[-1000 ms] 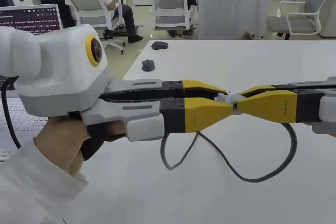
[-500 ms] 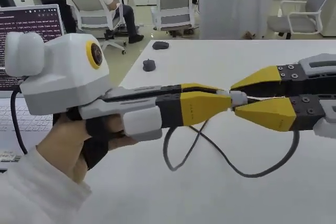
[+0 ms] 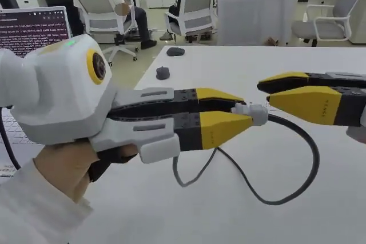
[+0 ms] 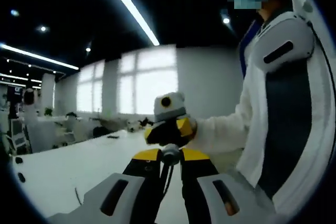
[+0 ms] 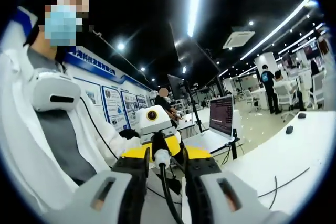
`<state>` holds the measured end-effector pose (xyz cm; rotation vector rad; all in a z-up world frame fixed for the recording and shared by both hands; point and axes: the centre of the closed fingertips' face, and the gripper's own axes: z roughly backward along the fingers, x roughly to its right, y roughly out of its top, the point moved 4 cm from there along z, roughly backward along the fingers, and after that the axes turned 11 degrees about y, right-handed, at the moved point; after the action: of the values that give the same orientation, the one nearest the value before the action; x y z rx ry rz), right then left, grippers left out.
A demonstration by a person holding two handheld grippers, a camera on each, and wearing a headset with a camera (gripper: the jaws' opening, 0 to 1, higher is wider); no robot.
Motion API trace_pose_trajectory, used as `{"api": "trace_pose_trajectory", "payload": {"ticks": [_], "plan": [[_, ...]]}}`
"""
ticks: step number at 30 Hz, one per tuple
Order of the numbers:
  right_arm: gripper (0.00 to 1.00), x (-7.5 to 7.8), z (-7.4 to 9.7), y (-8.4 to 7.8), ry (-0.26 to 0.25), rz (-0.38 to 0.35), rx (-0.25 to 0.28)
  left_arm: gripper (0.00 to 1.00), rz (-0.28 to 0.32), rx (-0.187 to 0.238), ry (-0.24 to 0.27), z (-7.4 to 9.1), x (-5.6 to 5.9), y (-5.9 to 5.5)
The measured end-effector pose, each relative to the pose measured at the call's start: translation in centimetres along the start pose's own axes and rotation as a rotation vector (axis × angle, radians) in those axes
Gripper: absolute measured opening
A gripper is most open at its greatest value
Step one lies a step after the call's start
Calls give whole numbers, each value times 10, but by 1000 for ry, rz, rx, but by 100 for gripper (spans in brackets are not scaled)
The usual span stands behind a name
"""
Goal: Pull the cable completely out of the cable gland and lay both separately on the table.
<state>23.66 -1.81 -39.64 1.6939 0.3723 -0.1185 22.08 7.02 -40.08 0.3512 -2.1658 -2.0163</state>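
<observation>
- While the left gripper (image 3: 247,111) points right above the table (image 3: 229,64), its jaws are clamped on the gland (image 3: 255,112), which sits at their very tips.
- The cable (image 3: 314,152) is not yet out of the gland. It leaves the gland's right end, runs under the right gripper (image 3: 264,94) and bends in a wide loop down toward the table. It then comes back left beneath the left gripper, where a smaller loop hangs.
- The right gripper faces the left one, with its tips just beside the gland and a little above it. Its jaws stand slightly apart and hold nothing.
- In the left gripper view the gland shows between that gripper's yellow tips, with cable running back between the jaws.
- In the right gripper view the gland lies just ahead of the tips, and the cable passes down between the jaws.
- A hand (image 3: 63,164) holds the left gripper near a laptop (image 3: 34,27).
- A small dark thing (image 3: 163,72) lies farther off on the table.
</observation>
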Motion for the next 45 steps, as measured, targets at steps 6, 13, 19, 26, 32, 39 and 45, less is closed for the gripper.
{"api": "trace_pose_trajectory", "payload": {"ticks": [6,13,19,26,32,39,45], "plan": [[24,0,-2,-13,12,-45,-39,15,-27,19,3,-1,0,1],[12,-6,-6,-13,34,-53,-37,15,-36,26,9,0,-1,1],[11,-11,-10,-13,17,89,-88,15,12,24,11,0,-3,1],[11,-17,-12,-14,-27,497,-245,15,145,11,16,-1,-8,-2],[11,-14,-12,-13,-45,549,-242,15,200,20,27,0,-12,-2],[17,-5,-2,-12,-54,456,-183,15,170,30,42,1,-14,-1],[15,-3,5,-25,-58,378,-226,15,118,18,35,0,-10,-6]]}}
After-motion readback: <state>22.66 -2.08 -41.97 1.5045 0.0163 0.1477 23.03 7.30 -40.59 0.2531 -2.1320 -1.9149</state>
